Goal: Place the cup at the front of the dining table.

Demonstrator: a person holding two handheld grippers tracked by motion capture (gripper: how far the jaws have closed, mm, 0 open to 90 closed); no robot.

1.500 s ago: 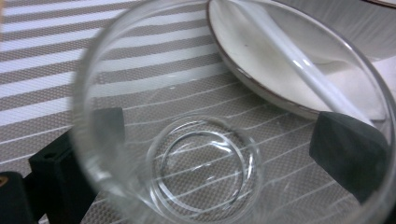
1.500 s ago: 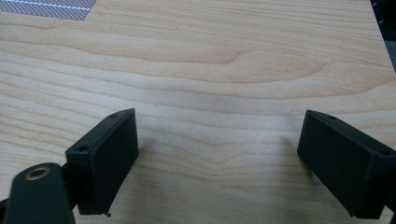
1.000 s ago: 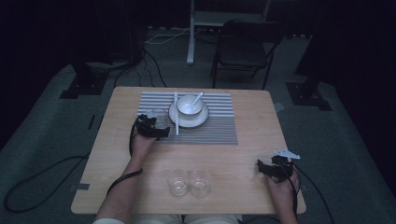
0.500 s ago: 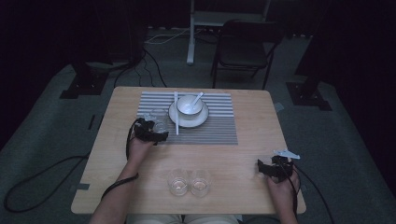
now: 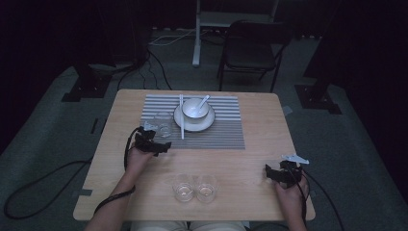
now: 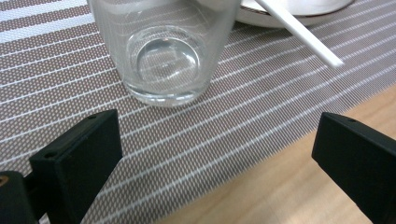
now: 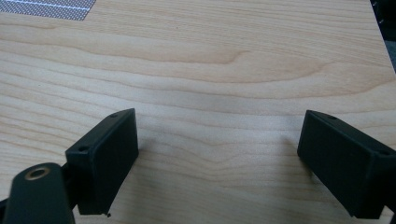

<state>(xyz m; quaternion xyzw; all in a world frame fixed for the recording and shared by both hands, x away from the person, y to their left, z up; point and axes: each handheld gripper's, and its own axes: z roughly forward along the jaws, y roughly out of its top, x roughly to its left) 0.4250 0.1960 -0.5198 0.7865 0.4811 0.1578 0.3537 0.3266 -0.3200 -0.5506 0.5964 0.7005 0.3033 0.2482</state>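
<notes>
A clear empty glass (image 5: 163,126) (image 6: 163,56) stands upright on the striped placemat (image 5: 221,134) (image 6: 187,154), at its left end. My left gripper (image 5: 155,143) (image 6: 215,135) is open just short of the glass, jaws wide apart and touching nothing. To the right of the glass a white chopstick (image 5: 181,122) (image 6: 303,32) lies across a white plate (image 5: 208,125) that carries a bowl (image 5: 195,108) with a spoon (image 5: 204,100). My right gripper (image 5: 275,174) (image 7: 219,140) is open over bare wood near the table's right front, with nothing between its jaws.
Two more empty glasses (image 5: 183,187) (image 5: 206,186) stand side by side near the front edge of the wooden table (image 5: 250,159). A folding chair (image 5: 252,48) stands beyond the far edge. Cables trail from both grippers.
My left gripper has drawn back toward the person, and the glass now stands free on the mat ahead of it. The right gripper has stayed put.
</notes>
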